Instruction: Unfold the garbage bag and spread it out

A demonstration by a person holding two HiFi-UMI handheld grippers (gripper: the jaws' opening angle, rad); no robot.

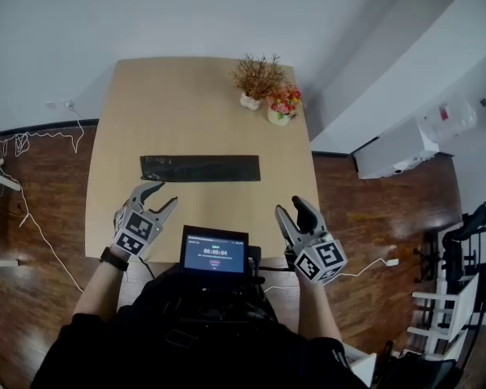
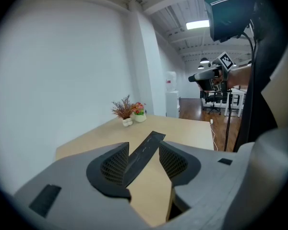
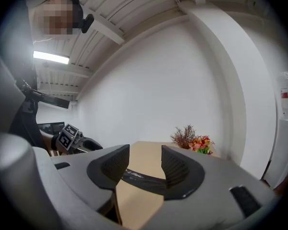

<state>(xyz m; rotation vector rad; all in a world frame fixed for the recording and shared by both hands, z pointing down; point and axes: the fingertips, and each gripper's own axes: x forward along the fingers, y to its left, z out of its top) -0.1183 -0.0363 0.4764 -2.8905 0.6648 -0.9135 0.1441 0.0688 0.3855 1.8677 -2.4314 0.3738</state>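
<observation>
The garbage bag (image 1: 200,168) is a black, flat-folded strip lying crosswise on the middle of the light wooden table (image 1: 186,104). My left gripper (image 1: 162,194) hovers just short of the strip's left end, open, nothing between its jaws. My right gripper (image 1: 292,207) is held near the table's front right edge, also open and empty, a little short of the strip's right end. The left gripper view looks along the bag (image 2: 151,140) past the open left gripper (image 2: 143,164). In the right gripper view the bag (image 3: 139,177) lies beyond the open right gripper (image 3: 145,166).
Two small potted plants (image 1: 259,79) (image 1: 283,104) stand at the table's far right corner. A small screen (image 1: 215,252) sits at the person's chest by the front edge. A white unit (image 1: 393,148) stands right of the table; cables (image 1: 32,144) trail on the floor at left.
</observation>
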